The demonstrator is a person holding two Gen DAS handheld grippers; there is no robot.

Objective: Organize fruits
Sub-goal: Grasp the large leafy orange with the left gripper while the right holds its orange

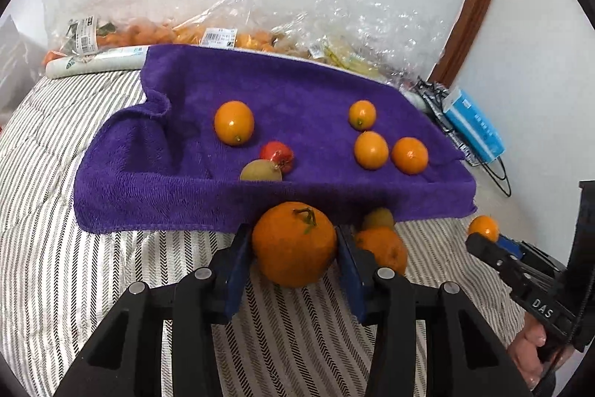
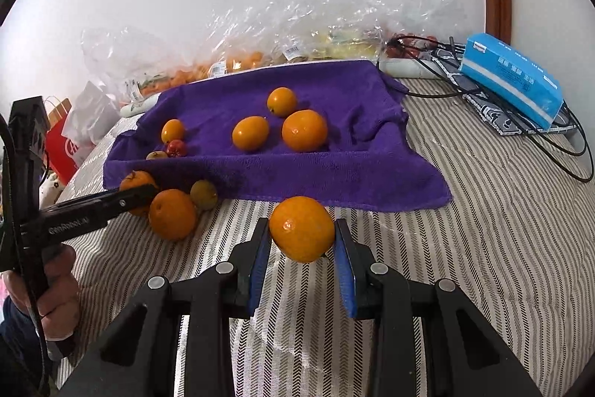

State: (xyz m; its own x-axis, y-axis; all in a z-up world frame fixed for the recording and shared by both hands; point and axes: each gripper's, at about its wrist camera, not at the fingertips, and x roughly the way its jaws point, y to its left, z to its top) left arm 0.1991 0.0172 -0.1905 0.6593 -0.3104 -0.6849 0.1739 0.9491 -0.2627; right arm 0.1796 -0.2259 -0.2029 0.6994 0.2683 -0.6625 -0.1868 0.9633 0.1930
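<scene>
My left gripper [image 1: 294, 250] pinches a stemmed orange [image 1: 293, 243] at the lower middle of its view, both blue pads against the fruit's sides. My right gripper [image 2: 302, 237] is clamped on a smaller orange [image 2: 302, 229], low in the centre of its frame. Both sit just before the near edge of the purple towel [image 1: 282, 88]. Just right of my left gripper lie another orange [image 1: 383, 246] and a greenish fruit [image 1: 378, 218]. Up on the towel rest four small oranges, a red fruit [image 1: 277, 155] and a yellowish one [image 1: 260, 170], all on the striped bed cover [image 1: 55, 144].

Purple towel [image 2: 334, 170]; orange citrus [image 2: 304, 131]; one small red fruit [image 2: 176, 147]; grey-and-white striped herringbone bed cover [image 2: 502, 229]; blue box [image 2: 513, 77].
</scene>
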